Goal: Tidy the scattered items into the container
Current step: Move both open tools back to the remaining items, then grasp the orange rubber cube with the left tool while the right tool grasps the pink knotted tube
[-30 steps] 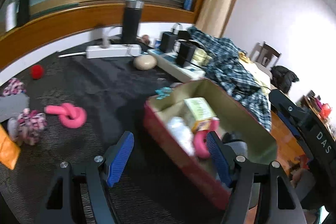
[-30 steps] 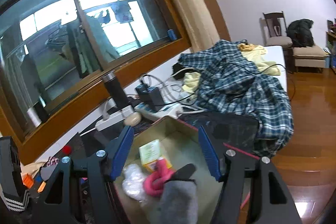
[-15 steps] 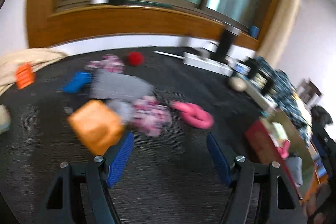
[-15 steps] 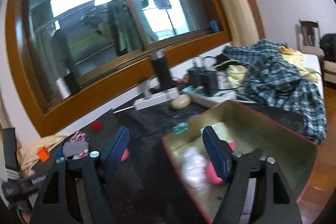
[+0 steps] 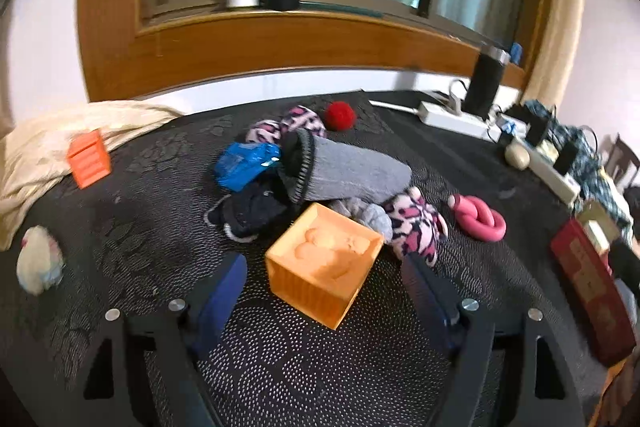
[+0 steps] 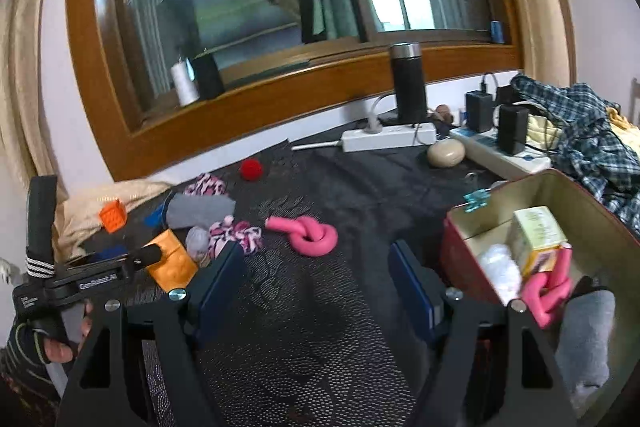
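A: Room on the dotted mat? Left gripper (image 5: 324,287) spread empty, ribbed orange cube (image 5: 324,261) between its fingers.

B: Right gripper (image 6: 316,281) apart too, over bare mat; red-walled container (image 6: 460,251) at three o'clock, knotted pink foam tube (image 6: 310,233) at twelve.

Black hand-held gripper (image 5: 322,281), blue pads (image 5: 220,291), silver screws
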Available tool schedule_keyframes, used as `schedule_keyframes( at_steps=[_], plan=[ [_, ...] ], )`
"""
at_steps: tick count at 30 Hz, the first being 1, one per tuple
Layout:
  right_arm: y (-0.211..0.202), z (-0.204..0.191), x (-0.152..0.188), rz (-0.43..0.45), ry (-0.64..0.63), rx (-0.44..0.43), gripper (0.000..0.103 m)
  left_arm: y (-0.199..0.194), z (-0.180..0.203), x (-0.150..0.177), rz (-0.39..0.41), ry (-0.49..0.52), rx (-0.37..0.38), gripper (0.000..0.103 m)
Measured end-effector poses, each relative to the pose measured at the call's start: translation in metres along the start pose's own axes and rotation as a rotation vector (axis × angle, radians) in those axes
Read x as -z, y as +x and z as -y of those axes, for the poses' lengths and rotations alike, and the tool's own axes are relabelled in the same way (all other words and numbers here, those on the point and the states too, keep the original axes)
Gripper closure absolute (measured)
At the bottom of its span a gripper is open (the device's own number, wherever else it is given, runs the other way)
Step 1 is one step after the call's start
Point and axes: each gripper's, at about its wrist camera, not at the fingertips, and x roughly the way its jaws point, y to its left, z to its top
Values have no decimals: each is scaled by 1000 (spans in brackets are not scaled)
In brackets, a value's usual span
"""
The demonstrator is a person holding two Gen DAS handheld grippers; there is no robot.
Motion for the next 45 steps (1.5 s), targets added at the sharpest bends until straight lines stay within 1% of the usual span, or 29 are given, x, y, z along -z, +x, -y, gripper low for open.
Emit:
schedule_keyframes(
  at_steps=[3,8,10,14,15,16,19,21,27,32,35,38,43,45],
  plan=[
    [7,-3,2,-21,-10,-8,25,13,6,3,-24,61,11,21],
    [19,-8,4,-59,-15,-19,25,27,7,-1,-35,91,-13,21],
    [23,-10,5,-73,-18,-23,25,35,2,-2,-44,77,-23,21],
    [35,-11,4,-110,-13,-48,25,44,-6,-1,-76,38,-5,22],
    [40,-11,3,-121,-6,-56,25,43,-6,-1,-73,33,7,28],
    [43,-11,2,-131,0,-63,25,42,-7,-1,-70,29,19,37],
    [54,-10,-2,-152,21,-73,25,39,-11,0,-64,4,-19,38],
    [60,-9,-4,-159,30,-71,25,35,-16,-2,-62,-31,-37,38],
    [77,-6,-6,-199,51,-69,25,19,-24,-9,-30,-94,-50,38],
    [95,-9,-11,-239,21,-72,25,12,-28,-12,-22,-123,-58,38],
    [111,-10,-16,-253,1,-55,25,8,-30,-13,-15,-131,-54,38],
    [123,-6,-20,-260,6,-42,25,6,-31,-15,-11,-137,-48,38],
    [145,3,-21,-282,12,4,25,4,-33,-16,-10,-145,-39,38],
    [152,6,-21,-303,14,3,25,4,-32,-16,-12,-145,-38,38]
  ],
)
